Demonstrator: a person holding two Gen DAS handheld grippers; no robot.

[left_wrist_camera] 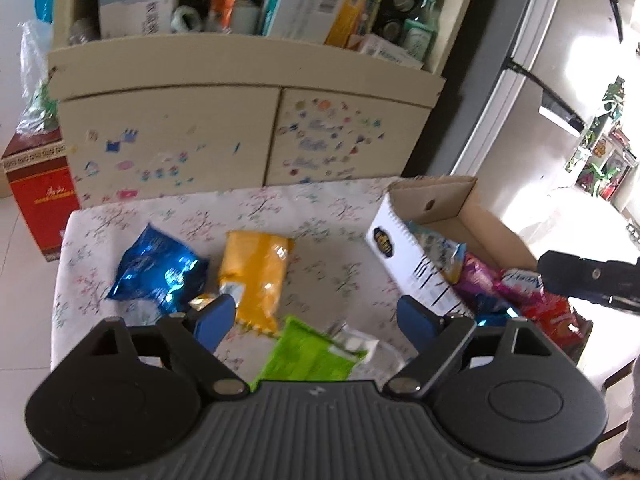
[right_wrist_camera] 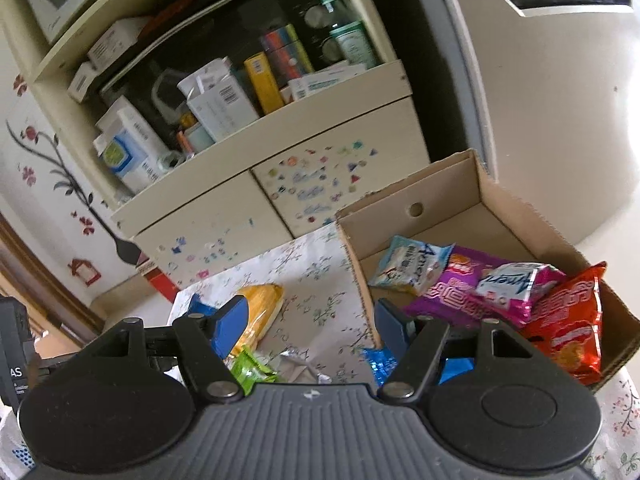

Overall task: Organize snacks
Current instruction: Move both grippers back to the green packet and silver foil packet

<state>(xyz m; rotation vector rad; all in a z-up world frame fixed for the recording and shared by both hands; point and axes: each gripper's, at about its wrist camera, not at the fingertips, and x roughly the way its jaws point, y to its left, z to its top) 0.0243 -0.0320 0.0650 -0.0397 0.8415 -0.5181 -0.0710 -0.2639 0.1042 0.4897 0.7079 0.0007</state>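
On the flowered tablecloth lie a shiny blue packet, a yellow packet and a green packet. My left gripper hangs open above the cloth, just past the green packet, with nothing between its blue fingers. A cardboard box at the table's right holds a light blue packet, a purple one, a pink-and-white one and a red one. My right gripper stands open over the cloth beside the box's near left wall, holding nothing.
A cream cabinet with stickered doors and a crowded shelf stands right behind the table. A red carton sits on the floor at left. A fridge rises behind the box. The right gripper's black body shows over the box.
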